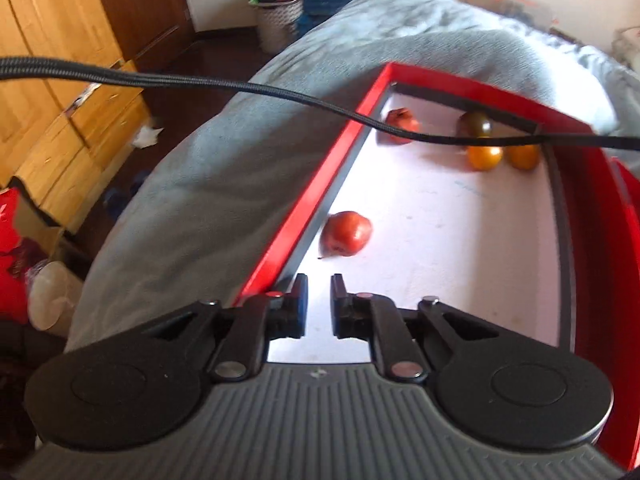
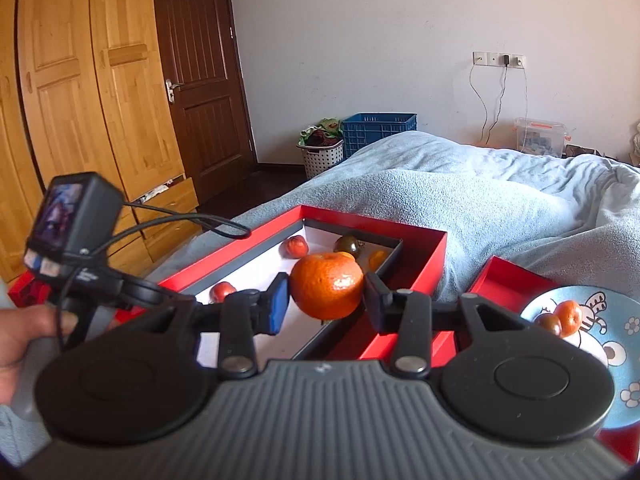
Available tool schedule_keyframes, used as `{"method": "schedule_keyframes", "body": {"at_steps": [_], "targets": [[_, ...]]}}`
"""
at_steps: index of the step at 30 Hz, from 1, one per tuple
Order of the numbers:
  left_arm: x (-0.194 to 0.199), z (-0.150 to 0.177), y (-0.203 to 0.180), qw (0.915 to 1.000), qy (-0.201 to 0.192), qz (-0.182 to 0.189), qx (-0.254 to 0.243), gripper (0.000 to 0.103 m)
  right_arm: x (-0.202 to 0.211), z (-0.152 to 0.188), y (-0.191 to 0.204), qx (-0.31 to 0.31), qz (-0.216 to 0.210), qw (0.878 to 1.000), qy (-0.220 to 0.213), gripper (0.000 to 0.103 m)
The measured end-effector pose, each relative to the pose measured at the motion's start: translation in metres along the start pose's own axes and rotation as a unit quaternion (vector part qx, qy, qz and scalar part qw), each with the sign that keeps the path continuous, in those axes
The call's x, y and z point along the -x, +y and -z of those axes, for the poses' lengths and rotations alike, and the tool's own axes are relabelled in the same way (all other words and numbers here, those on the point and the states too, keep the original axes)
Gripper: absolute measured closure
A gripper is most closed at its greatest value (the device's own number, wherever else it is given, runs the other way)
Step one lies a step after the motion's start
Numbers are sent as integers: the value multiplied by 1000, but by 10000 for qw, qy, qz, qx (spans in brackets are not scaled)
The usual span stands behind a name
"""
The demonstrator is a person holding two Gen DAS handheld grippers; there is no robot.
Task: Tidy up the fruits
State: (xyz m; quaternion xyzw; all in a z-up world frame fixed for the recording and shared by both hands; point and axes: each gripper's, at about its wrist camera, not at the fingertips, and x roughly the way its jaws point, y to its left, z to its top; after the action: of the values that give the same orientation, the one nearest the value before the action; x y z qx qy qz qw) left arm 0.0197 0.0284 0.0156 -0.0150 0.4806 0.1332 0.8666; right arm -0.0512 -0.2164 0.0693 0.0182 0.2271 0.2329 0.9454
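My right hand-held gripper (image 2: 326, 298): clamped on one mandarin (image 2: 326, 285), held above the near part of the red box (image 2: 430, 258).

My left hand-held gripper (image 1: 319, 304): nothing between its fingers, which stand a narrow gap apart over the near end of the box's white floor.

Red box on the bed (image 2: 480, 200): one red fruit (image 1: 346, 233) near the left wall; another red fruit (image 1: 402, 125), a dark green tomato (image 1: 475, 125) and two small orange fruits (image 1: 485, 157) grouped at the far end.

Blue plate (image 2: 616, 320), right of the box: two small fruits (image 2: 560, 318), touching.

Black cable (image 1: 240, 88): crosses the left view.
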Motion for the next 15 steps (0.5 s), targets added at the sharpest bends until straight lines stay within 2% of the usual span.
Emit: {"method": "schedule_keyframes", "body": {"at_steps": [3,5,10,12,15], "targets": [[-13,-15,-16,9993,260,-245,106,72,-1,1,-2,-45,-47,10000,11,59],[-17,-21,-26,9982,386,-289,368,43,-3,2,-3,-71,-72,9999,50,59],[-17,-28,-43,9945,319,-604,793,27,-6,3,0,-44,-87,9999,122,59],[-18,-31,-44,9928,313,-633,964,27,-8,3,1,-47,-90,9998,142,59],[-24,-37,-39,9854,407,-616,1536,27,-9,4,1,-63,-95,9998,171,59]]}}
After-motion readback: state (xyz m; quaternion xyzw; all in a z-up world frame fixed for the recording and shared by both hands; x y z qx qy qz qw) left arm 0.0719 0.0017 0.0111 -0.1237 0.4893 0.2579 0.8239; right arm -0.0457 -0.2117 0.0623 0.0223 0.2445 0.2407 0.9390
